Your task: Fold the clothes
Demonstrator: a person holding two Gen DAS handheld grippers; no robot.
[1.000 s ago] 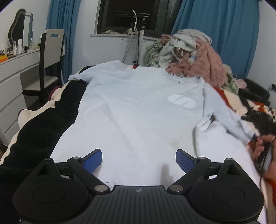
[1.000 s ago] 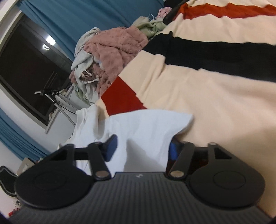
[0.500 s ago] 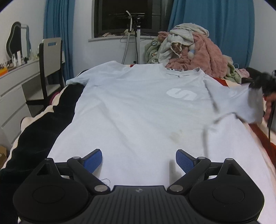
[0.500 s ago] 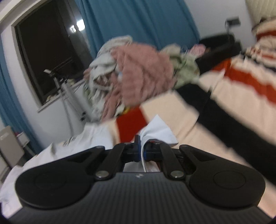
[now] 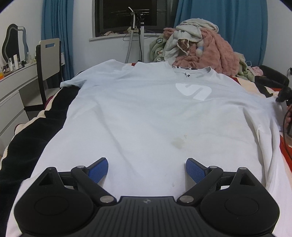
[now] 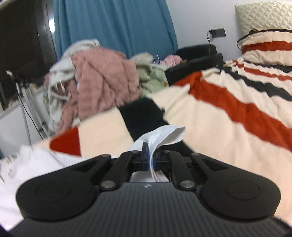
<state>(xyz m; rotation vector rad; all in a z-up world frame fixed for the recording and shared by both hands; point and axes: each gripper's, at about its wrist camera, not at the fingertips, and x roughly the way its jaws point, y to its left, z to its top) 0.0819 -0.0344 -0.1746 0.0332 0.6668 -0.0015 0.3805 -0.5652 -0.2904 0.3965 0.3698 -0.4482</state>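
A pale blue T-shirt (image 5: 146, 109) with a white logo lies face up on the bed, collar far, hem near. My left gripper (image 5: 146, 161) hovers open just above the hem, nothing between its blue pads (image 5: 98, 169). My right gripper (image 6: 150, 156) is clamped on the shirt's right sleeve (image 6: 167, 134). Its jaws are opening a touch, with the folded cloth still pinched between the pads. In the left wrist view the right gripper (image 5: 282, 94) shows dark at the right edge, holding the sleeve (image 5: 262, 109) stretched outward.
A pile of pink and grey clothes (image 5: 200, 47) sits at the far end of the bed. A striped cream, red and black blanket (image 6: 237, 109) covers the bed, with a pillow (image 6: 264, 16) behind. A chair (image 5: 47, 60) and white dresser (image 5: 11, 87) stand left.
The right gripper shut on the sleeve, rolled level and pulled it up and outward, so the crumpled sleeve now lies stretched out. The left gripper stayed open and edged a little lower over the hem.
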